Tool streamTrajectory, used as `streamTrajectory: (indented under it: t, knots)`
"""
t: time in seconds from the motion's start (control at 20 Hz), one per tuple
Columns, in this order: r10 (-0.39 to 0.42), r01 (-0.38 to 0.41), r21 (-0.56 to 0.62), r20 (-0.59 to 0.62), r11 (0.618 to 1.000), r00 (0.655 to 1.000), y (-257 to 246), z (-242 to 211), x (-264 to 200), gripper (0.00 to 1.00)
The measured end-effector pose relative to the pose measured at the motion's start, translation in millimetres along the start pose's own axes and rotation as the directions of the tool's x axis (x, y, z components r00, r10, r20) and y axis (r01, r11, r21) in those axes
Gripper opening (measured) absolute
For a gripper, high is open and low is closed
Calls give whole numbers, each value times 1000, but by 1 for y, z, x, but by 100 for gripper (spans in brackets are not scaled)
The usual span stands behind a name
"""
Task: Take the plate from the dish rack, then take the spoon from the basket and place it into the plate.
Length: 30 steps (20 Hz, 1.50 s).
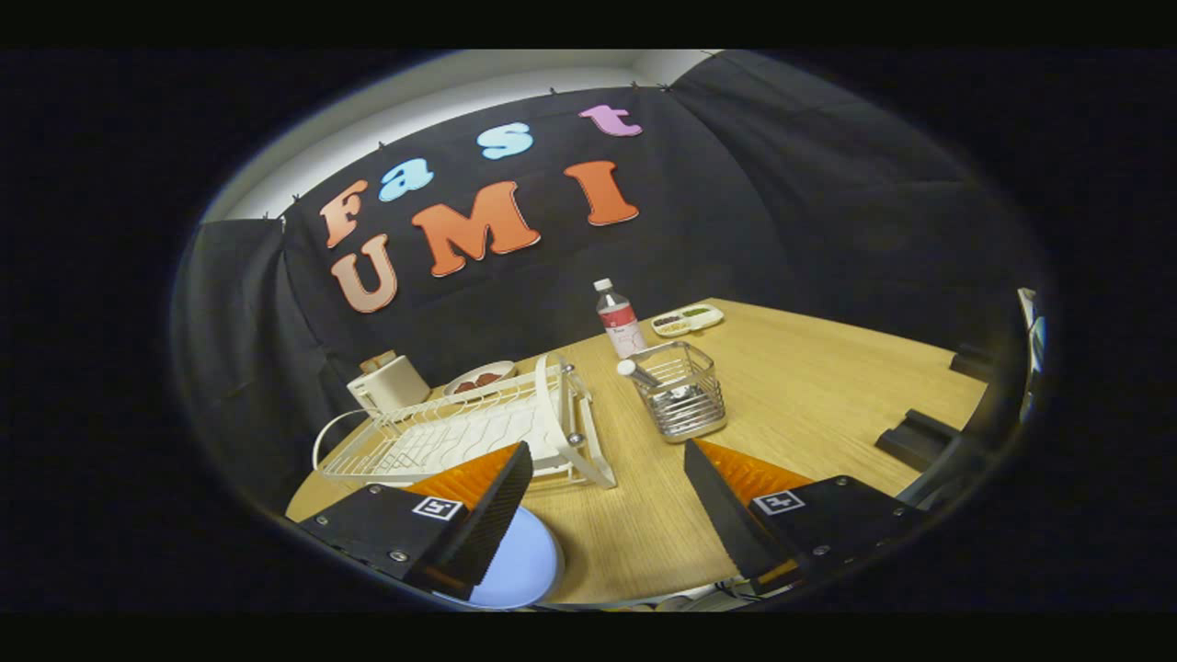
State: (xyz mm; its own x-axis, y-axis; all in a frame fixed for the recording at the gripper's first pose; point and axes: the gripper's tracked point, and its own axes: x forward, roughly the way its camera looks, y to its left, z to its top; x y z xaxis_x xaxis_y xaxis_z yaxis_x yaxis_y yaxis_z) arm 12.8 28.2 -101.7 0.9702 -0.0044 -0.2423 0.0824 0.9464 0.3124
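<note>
— Wooden table (809,386) below; how's the gripper (607,501) held?
— Tilted, fingers spread wide, holding nothing. Pale blue plate (519,570) lies under the left finger, off the white dish rack (460,432).
— Spoon (636,372)?
— Standing in the wire basket (685,395), beyond the fingers.

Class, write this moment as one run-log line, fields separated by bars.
gripper open, holding nothing | plate on table beside left finger | dish rack empty | spoon in basket ahead

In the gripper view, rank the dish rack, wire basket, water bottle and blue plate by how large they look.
1. dish rack
2. wire basket
3. water bottle

The blue plate is unranked: a finger hides part of it, and it lies nearest the camera. The hand-held gripper is open, holding nothing.
</note>
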Motion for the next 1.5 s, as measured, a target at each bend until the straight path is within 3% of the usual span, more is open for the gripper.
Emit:
streamTrajectory:
  t: [0.3,0.6,0.8,0.85,0.95,1.0,1.1,1.25,1.5]
  knots:
    - [-76,86,-114,84,990,994,-16,25,33,98]
    - [-141,193,-298,186,935,972,-29,45,67,99]
    - [-134,185,-313,176,932,975,-26,40,79,96]
    - [-141,189,-312,171,931,975,-26,37,83,92]
    - [-142,189,-319,164,929,976,-25,34,87,74]
    - [-140,182,-317,150,931,979,-25,30,89,60]
    - [-110,143,-313,119,939,987,-16,24,92,49]
    - [-159,205,-323,163,924,974,-29,33,95,14]
    - [-153,210,-337,189,918,970,-26,41,91,5]
